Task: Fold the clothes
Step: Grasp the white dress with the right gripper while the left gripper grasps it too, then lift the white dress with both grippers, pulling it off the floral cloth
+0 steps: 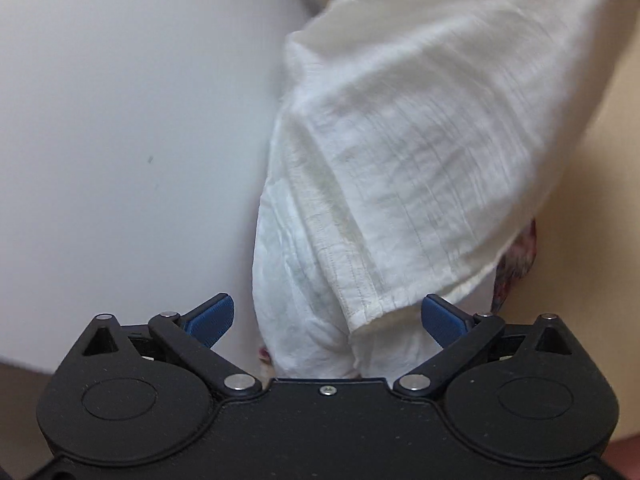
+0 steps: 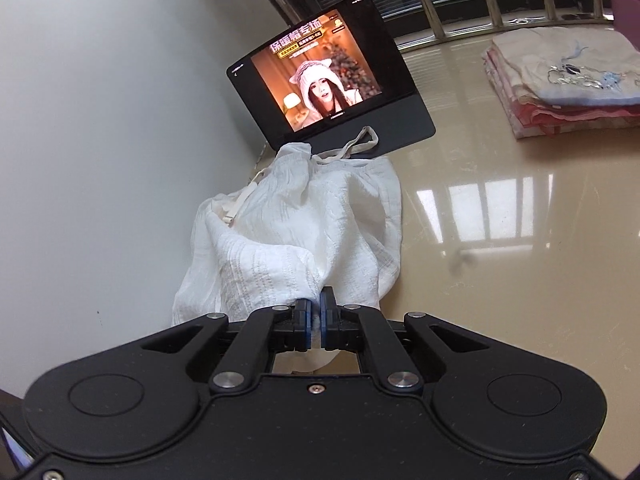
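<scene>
Handling white garment (image 2: 304, 232): thin, limp, light, drapes freely. Right gripper (image 2: 317, 312) clamped on bunched edge. Left gripper (image 1: 327, 320) jaws apart, fabric between; grasp hem.

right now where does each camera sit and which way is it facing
Left wrist: on the left hand-held gripper, facing down at the white garment by the wall; its blue pads stand apart.
Right wrist: on the right hand-held gripper, facing the tablet and folded pile; jaws pinch the cloth.
Shared: the white garment.
</scene>
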Tool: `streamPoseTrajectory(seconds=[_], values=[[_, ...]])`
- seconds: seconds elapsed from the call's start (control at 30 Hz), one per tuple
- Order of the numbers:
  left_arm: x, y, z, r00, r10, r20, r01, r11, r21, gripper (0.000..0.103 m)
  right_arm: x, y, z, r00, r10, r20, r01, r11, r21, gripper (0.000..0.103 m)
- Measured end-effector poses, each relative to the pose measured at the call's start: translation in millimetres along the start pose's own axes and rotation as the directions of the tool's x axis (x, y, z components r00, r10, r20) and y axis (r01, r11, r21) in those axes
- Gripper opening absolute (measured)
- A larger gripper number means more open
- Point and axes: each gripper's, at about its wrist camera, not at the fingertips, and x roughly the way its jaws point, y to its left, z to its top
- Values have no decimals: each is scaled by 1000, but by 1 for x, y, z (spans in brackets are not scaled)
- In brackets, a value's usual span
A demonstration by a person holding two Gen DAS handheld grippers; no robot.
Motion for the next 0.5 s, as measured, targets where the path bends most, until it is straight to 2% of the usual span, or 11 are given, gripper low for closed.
streamPoseTrajectory(seconds=[0.03, 0.13, 0.2, 0.3, 0.4, 0.47, 0.5], values=[[1, -5, -2, 1000, 14, 2, -14, 999, 52, 96, 0, -1, -1, 1000, 0, 2, 0, 1000, 9, 3], [1, -10, -12, 999, 43, 30, -47, 991, 128, 87, 2, -2, -1, 1000, -2, 1, 2, 1000, 22, 3], [3, -11, -16, 997, 56, 55, -63, 987, 150, 84, 3, -2, -1, 1000, -5, -3, 5, 1000, 16, 3], [7, -11, -18, 994, 57, 94, -72, 983, 167, 73, 5, 0, -2, 1000, -13, -12, 13, 1000, -7, 4], [7, -6, -15, 986, 64, 155, -89, 983, 161, 53, 8, 1, -4, 999, -24, -21, 23, 999, -34, 4], [4, 1, -11, 977, 69, 201, -97, 986, 133, 35, 11, 1, -5, 999, -40, -28, 38, 998, -59, 4], [1, 7, -10, 974, 62, 220, -87, 990, 109, 33, 13, 1, -6, 998, -51, -32, 48, 996, -73, 4]])
